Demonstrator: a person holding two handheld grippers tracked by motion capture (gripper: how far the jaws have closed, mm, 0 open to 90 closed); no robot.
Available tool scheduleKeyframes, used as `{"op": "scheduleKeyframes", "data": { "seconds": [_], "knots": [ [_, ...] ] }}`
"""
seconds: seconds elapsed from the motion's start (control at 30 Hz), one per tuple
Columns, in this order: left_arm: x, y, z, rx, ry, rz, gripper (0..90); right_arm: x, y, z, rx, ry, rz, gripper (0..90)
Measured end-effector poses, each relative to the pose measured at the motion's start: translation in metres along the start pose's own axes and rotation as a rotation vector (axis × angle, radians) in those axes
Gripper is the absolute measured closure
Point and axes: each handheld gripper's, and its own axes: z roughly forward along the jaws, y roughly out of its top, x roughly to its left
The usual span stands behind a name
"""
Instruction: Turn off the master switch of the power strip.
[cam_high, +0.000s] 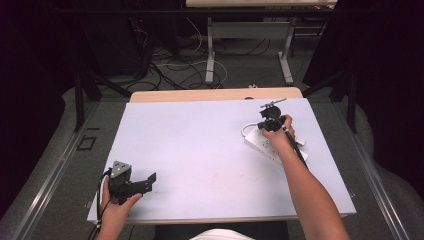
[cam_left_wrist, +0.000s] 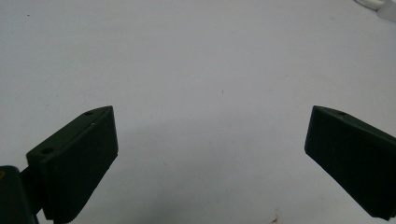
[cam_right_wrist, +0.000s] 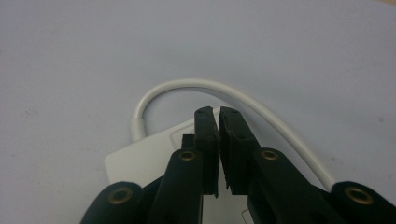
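While your right gripper (cam_right_wrist: 218, 140) sits clenched over the white plastic power strip (cam_high: 267, 145) at the table's far right and your left gripper (cam_left_wrist: 210, 158) rests released, pressing could skid the strip by its looped white cable (cam_right_wrist: 196, 86).

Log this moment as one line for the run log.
left gripper: open, idle near table front edge | right gripper: shut over white power strip | cord: looped

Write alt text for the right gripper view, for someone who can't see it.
The right claw, its two black jaws closed nearly together, sits over a white plastic power strip lying on a pale lavender table surface. The strip's white cable loops out and curves back behind the jaws.
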Motion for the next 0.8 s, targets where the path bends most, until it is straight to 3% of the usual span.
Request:
{"op": "scheduleKeyframes", "data": {
  "seconds": [0.4, 0.57, 0.8],
  "knots": [
    [0.002, 0.001, 0.001, -0.009, 0.012, -0.013, 2.7, 0.004, 0.001, -0.003, -0.048, 0.013, -0.009, 74.7],
    [0.001, 0.001, 0.003, -0.005, 0.010, -0.013, 2.7, 0.008, 0.002, -0.007, -0.070, 0.013, -0.028, 62.6],
    [0.002, 0.001, 0.001, -0.007, 0.008, -0.010, 2.7, 0.013, 0.003, -0.013, -0.141, -0.002, -0.062, 46.7]
  ]
}}
